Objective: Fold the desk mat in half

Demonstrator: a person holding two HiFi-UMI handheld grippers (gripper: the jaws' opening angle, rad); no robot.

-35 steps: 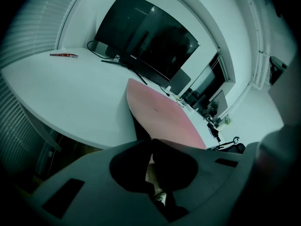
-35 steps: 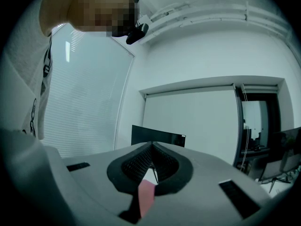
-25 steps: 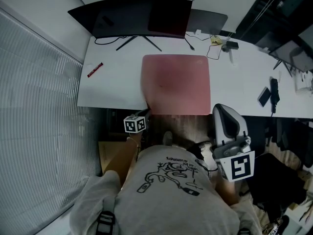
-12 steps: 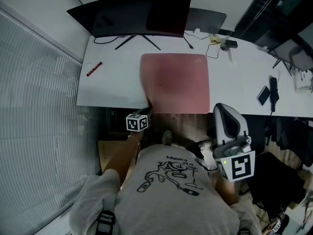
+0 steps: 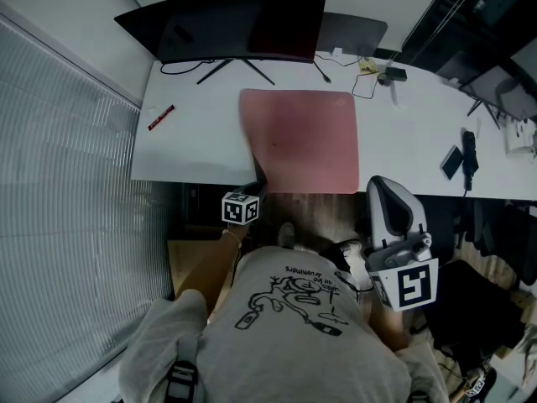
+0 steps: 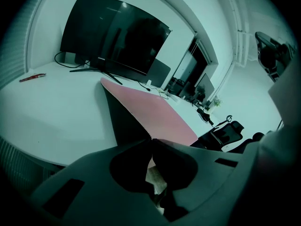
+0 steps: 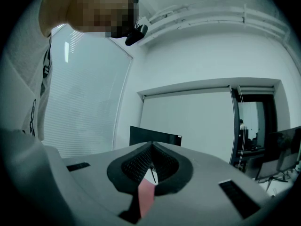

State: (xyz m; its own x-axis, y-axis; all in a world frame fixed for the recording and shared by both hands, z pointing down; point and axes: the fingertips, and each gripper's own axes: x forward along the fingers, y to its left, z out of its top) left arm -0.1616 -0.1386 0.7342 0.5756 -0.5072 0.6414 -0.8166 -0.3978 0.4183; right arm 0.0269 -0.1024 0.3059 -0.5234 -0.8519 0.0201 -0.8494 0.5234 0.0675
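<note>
Our left claw (image 6: 151, 139) is pressed together on the 7 o'clock corner of the pink desk mat (image 5: 306, 141). That corner is raised off the white desk (image 5: 193, 141), with its dark underside showing. Our right claw (image 7: 151, 146) pinches a pink sliver of the mat at its 5 o'clock corner.

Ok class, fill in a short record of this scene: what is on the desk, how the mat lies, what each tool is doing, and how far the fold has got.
desk: white; bears mat, monitor, pen
mat: pink, mostly flat; near left corner lifted, dark underside showing
monitor: dark, behind the mat
pen: red, left of the mat
left tool: shut on the mat's near left corner
right tool: shut, a pink strip of mat between its jaws
fold: not yet made
</note>
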